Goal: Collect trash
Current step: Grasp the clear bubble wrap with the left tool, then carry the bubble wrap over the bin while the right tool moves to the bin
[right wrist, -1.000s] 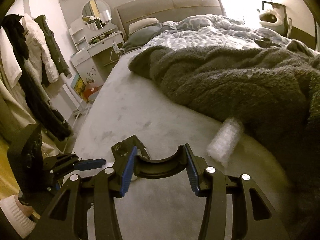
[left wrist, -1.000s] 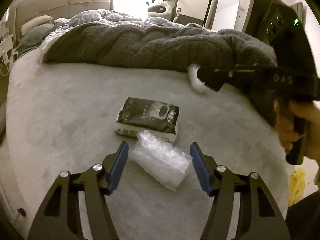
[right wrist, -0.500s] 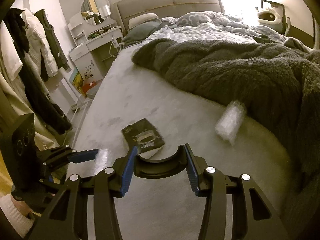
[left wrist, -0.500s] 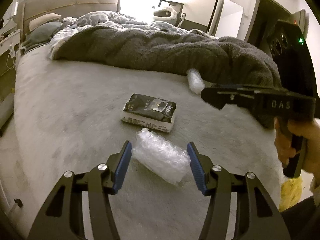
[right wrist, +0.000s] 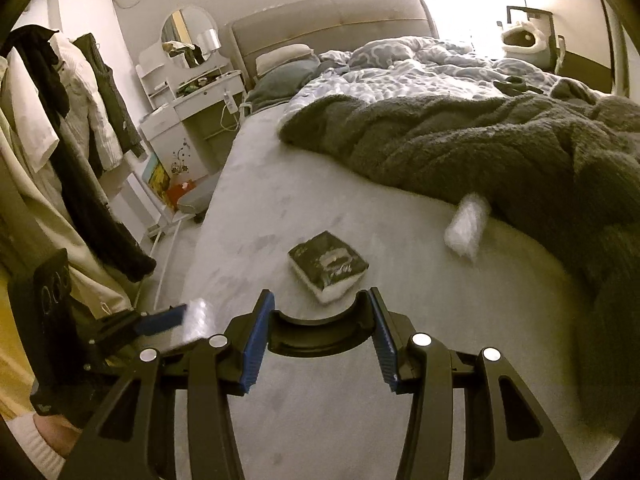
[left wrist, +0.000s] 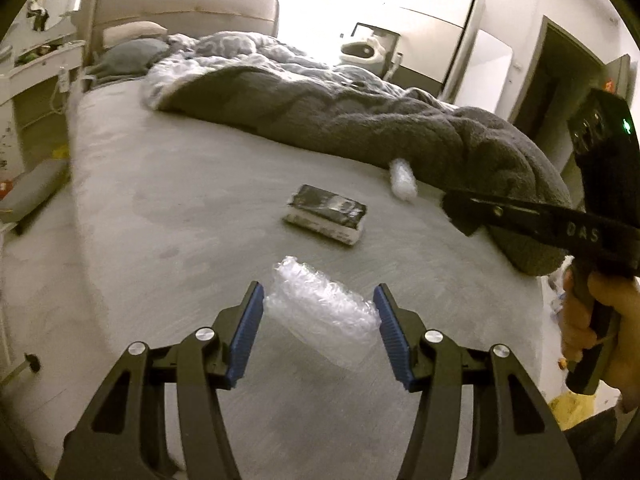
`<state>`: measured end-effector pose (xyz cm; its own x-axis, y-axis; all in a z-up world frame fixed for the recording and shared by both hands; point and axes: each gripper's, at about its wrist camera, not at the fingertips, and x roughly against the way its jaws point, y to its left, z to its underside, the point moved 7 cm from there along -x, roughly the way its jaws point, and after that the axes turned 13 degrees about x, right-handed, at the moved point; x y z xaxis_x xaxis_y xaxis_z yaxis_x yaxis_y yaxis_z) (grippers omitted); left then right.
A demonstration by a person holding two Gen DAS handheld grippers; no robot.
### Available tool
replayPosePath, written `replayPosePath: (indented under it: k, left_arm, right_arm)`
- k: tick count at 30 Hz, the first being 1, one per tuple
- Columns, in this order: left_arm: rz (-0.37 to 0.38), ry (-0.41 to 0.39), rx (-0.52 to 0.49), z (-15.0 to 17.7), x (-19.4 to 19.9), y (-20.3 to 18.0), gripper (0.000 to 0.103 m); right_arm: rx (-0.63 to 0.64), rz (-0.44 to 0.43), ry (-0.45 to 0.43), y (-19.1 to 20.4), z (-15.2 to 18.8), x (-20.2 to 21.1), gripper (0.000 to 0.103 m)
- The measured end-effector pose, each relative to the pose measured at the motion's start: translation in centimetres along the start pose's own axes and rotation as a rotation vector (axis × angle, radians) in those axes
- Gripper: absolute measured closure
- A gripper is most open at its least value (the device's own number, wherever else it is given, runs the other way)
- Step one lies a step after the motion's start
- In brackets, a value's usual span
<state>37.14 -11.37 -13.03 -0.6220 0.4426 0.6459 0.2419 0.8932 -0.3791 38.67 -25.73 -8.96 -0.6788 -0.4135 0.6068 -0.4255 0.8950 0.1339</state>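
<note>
Left wrist view: our left gripper point(left wrist: 318, 320) fingers clamp the bubble wrap point(left wrist: 320, 312); our right gripper point(right wrist: 318, 330) pinches a black curved piece point(right wrist: 320, 330); another wrap roll point(left wrist: 403, 179) lies at one o'clock, nearer our right hand.

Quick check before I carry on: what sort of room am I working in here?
A bedroom, it seems. There is a large bed with a padded headboard and a rumpled grey blanket, a white dressing table with a round mirror, and clothes hanging beside it.

Crinkled clear bubble wrap point(left wrist: 320, 316), glossy black plastic pack point(left wrist: 326, 218), fuzzy grey blanket point(left wrist: 360, 128)
</note>
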Motion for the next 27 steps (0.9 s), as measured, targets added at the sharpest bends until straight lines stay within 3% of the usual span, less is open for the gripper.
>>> replayPosePath:
  k: [14, 27]
  left_arm:
    - [-0.138, -0.043, 0.058, 3.2, 7.2, 5.6, 0.044]
    - [-0.240, -0.006, 0.168, 7.7, 11.3, 13.3, 0.044]
  right_arm:
    - [-0.032, -0.033, -0.048, 6.9, 2.6, 3.2, 0.055]
    - [0.003, -0.136, -0.020, 16.6, 4.0, 0.8, 0.055]
